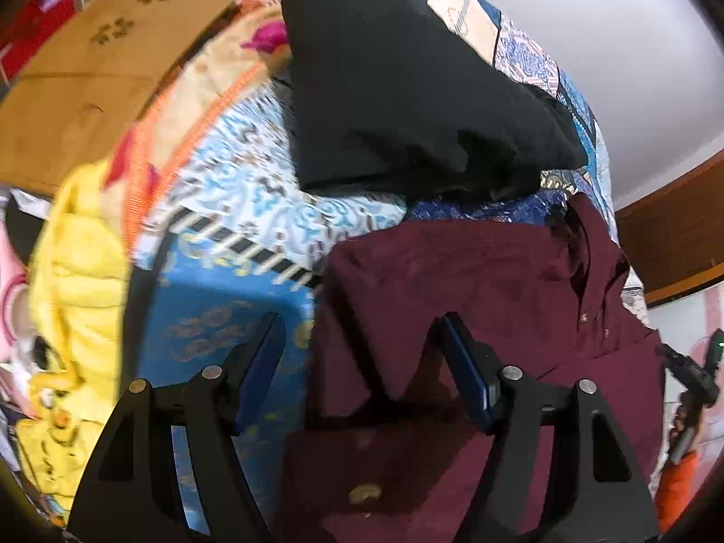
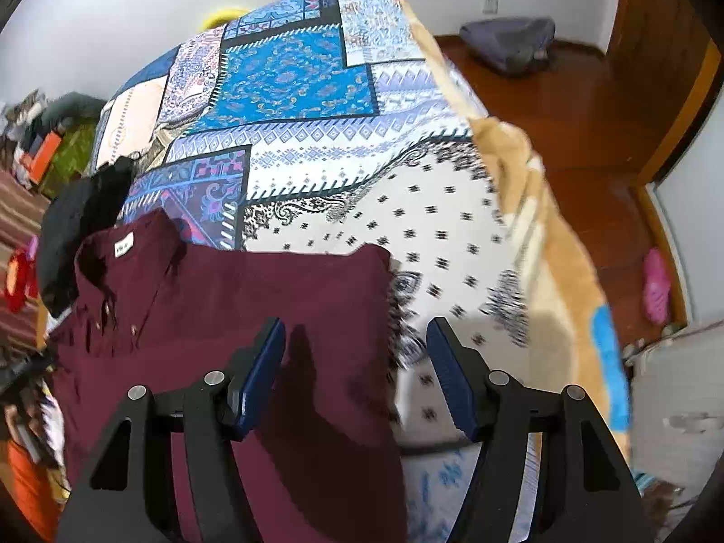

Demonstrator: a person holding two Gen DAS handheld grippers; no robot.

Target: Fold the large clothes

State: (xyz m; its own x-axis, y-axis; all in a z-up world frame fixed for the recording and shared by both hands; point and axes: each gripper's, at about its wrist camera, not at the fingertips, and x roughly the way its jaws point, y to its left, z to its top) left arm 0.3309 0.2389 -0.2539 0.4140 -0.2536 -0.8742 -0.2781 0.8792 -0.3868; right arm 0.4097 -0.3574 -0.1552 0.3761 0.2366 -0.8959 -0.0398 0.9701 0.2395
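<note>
Shirt (image 2: 235, 316) lies soft, light and floppy; its side edges suit pinching. Left gripper (image 1: 357, 362) and right gripper (image 2: 357, 362) hover open, empty.

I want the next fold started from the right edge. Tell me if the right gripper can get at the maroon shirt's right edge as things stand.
Probably yes. The right gripper is open and straddles the maroon shirt edge, with only the patterned bedspread beside it. Nothing lies on that edge; the black garment sits far off by the collar.

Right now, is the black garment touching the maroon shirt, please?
Touching: in the right wrist view the black garment lies directly against the maroon shirt collar, with no bedspread showing between them.
</note>
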